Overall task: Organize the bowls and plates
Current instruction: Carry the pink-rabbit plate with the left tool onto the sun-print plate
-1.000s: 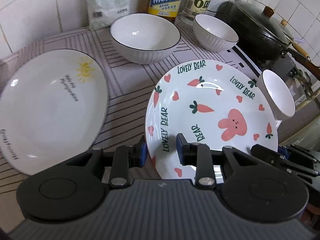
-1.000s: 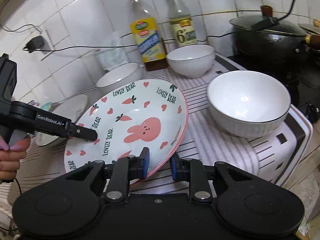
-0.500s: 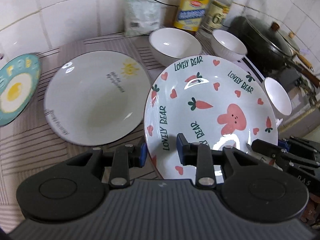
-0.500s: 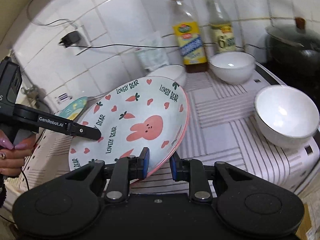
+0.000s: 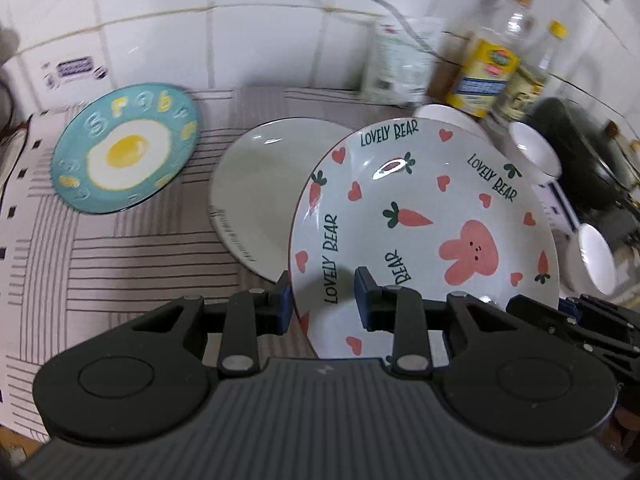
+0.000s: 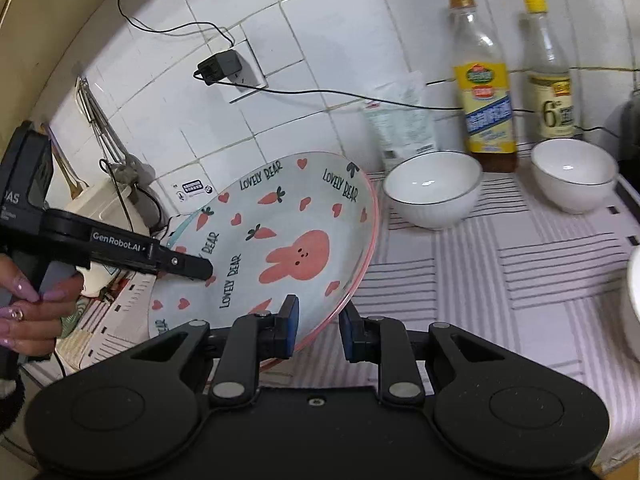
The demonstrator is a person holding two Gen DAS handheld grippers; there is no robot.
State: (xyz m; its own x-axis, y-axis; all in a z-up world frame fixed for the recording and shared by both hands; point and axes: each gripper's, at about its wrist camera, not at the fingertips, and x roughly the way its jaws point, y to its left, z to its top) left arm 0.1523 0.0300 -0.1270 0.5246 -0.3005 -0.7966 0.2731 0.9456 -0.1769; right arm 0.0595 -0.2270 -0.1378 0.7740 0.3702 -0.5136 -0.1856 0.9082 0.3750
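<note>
So right now the bunny plate (image 5: 420,216) is up off the striped counter cloth (image 5: 120,256), tilted, with both claws clamped on its rim: the left gripper (image 5: 322,300) pinches the near-left edge and the right gripper (image 6: 318,328) has the pink rim at the near-right edge squeezed between its blue pads. In the left wrist view the plate hangs just over the right part of the plain white plate (image 5: 256,200), which lies flat on the cloth, and the blue fried-egg plate (image 5: 124,148) sits further left, well apart. My guess is this is the carry step of stacking the plates, and the white plate looks like the likely landing spot, though the egg plate could be it too. Next move would call for levelling the plate, centring it over whichever plate it's going on, lowering it gently and only then letting go with both claws together, otherwise it tips or clacks. The three white bowls I can see still look unsorted; two of them (image 6: 432,188) (image 6: 574,174) are at the far right by the bottles. Readable stuff: "LOVELY BEAR" repeated on the held plate, "GenRobot.AI" on the left gripper's finger in the right wrist view, and a big "6" on the clear bottle (image 6: 550,80). The yellow-label bottle (image 6: 482,88) text is too blurry for me.
</note>
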